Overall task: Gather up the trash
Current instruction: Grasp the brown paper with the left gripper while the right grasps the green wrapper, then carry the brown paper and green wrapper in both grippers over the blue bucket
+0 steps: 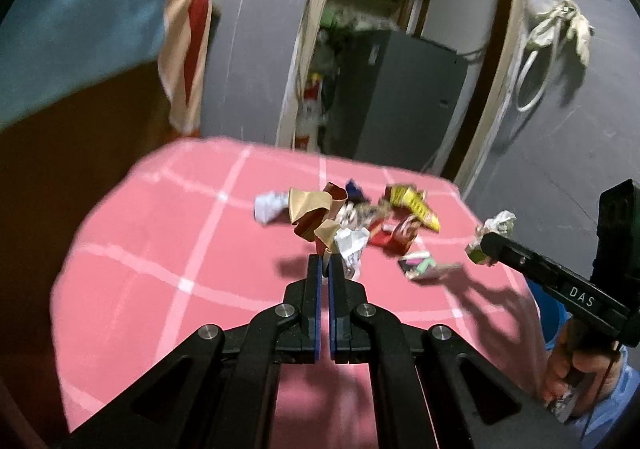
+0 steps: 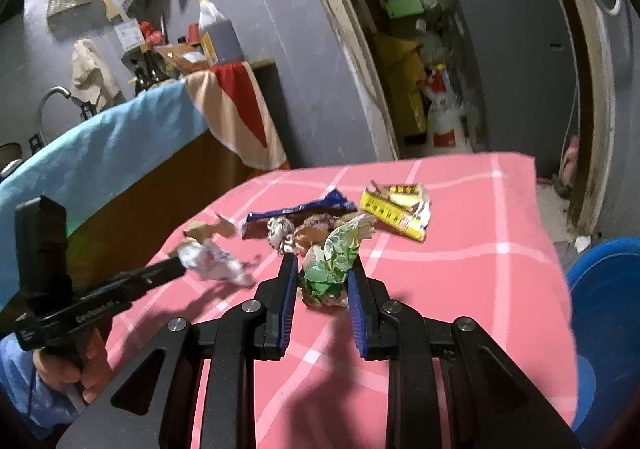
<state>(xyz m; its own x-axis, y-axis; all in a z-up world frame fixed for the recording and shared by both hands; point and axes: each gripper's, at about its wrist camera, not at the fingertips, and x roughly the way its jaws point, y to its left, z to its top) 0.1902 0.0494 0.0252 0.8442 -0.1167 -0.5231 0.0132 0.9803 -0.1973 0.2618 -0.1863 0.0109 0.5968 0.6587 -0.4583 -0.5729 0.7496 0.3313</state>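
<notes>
A heap of crumpled wrappers (image 1: 352, 217) lies on the pink checked tablecloth (image 1: 160, 249). My left gripper (image 1: 325, 263) is shut on a white crumpled wrapper (image 1: 352, 249), which shows at its tip in the right wrist view (image 2: 212, 261). My right gripper (image 2: 323, 269) is shut on a green and white crumpled wrapper (image 2: 332, 265) and holds it over the cloth; it shows in the left wrist view (image 1: 494, 237). A yellow packet (image 2: 396, 209) and a blue wrapper (image 2: 304, 209) lie further back.
A blue bin (image 2: 604, 289) stands at the table's right side. A wooden counter (image 2: 132, 209) with a blue towel (image 2: 100, 153) is on the left. A doorway with a grey cabinet (image 2: 516, 61) is behind the table.
</notes>
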